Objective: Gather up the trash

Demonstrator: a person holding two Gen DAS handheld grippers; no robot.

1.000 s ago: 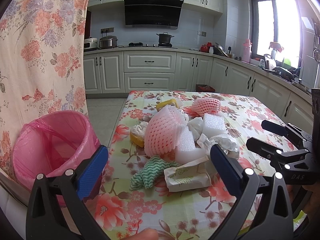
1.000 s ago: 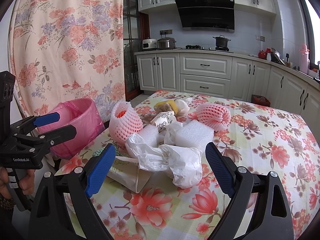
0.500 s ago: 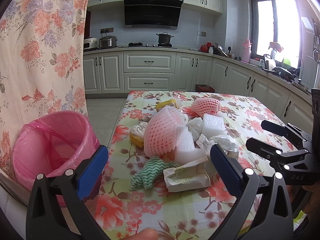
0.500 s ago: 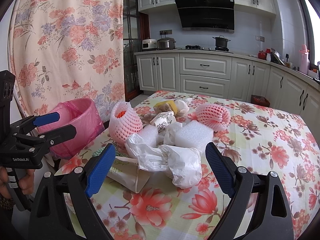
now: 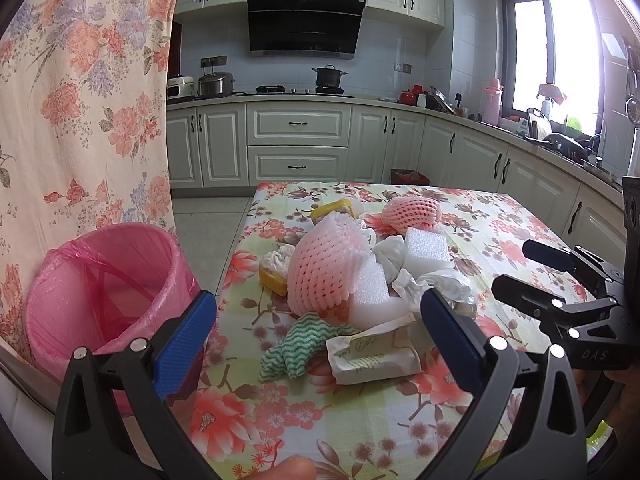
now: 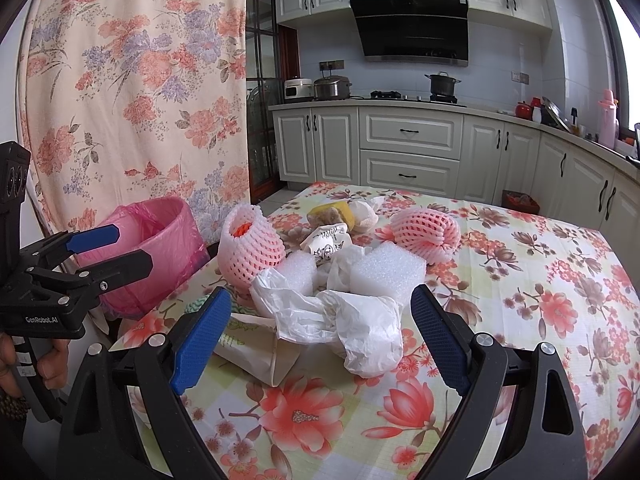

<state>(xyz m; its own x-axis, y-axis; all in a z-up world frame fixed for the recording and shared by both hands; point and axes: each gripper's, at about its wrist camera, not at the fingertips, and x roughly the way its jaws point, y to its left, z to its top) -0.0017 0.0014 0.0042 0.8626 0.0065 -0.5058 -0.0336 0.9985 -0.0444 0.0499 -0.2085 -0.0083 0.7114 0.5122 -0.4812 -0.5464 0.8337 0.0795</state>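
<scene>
Trash pile [image 5: 360,280] on floral table – foam nets, foam blocks, crumpled wrappers – pink-lined bin [image 5: 108,292] beside

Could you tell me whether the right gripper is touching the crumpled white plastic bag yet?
Apart. In the right wrist view the right gripper is open, and floral tablecloth shows between each blue pad and the crumpled white plastic bag.

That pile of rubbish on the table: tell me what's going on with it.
A person holds a two-finger gripper in each hand over a floral-clothed table. Both the left gripper and the right gripper are open and empty. The trash sits heaped and untouched: pink foam fruit nets, white foam blocks, a crumpled white plastic bag, a paper wrapper and a green striped cloth. The pink-lined bin stands beside the table's left edge. Nothing is picked up yet.
</scene>
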